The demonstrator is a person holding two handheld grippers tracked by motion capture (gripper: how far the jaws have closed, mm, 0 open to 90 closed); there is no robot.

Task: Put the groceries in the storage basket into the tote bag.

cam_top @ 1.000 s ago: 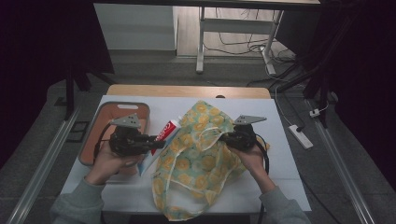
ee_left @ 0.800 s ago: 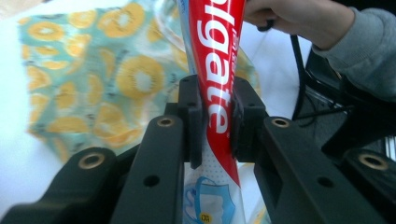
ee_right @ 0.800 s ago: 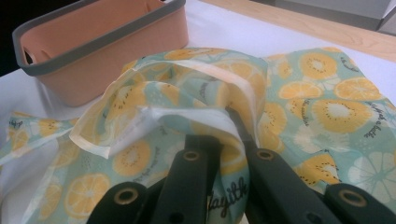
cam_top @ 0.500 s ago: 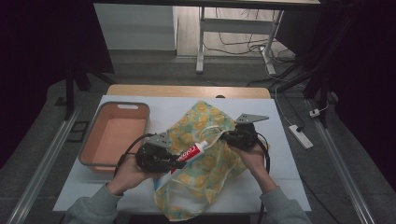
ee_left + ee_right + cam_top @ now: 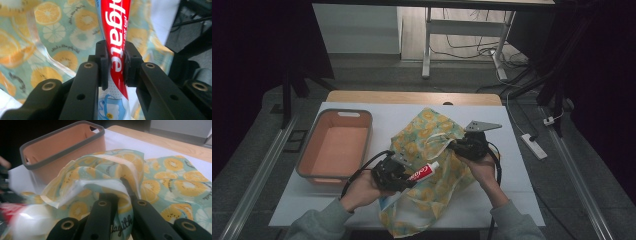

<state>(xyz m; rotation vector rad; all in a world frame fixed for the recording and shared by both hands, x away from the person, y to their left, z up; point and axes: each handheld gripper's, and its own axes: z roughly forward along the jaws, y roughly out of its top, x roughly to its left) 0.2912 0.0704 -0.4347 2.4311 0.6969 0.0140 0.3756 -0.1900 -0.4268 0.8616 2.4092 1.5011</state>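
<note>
A red and white toothpaste tube is clamped in my left gripper, which is shut on the tube's middle. The tube's white cap end points toward the fruit-print bag lying on the white table. My right gripper is shut on the bag's upper edge, lifting the fabric and holding its mouth up. In the right gripper view the tube shows blurred at the lower left, just in front of the bag's opening.
An orange bin with a grey rim stands left of the bag, with nothing in it. A wooden strip runs along the table's far edge. Cables and a power strip lie on the floor to the right.
My left gripper has carried the toothpaste tube from beside the bin, rightward and toward the front, down to the bag's opening. The right gripper has kept still with the bag's edge.
</note>
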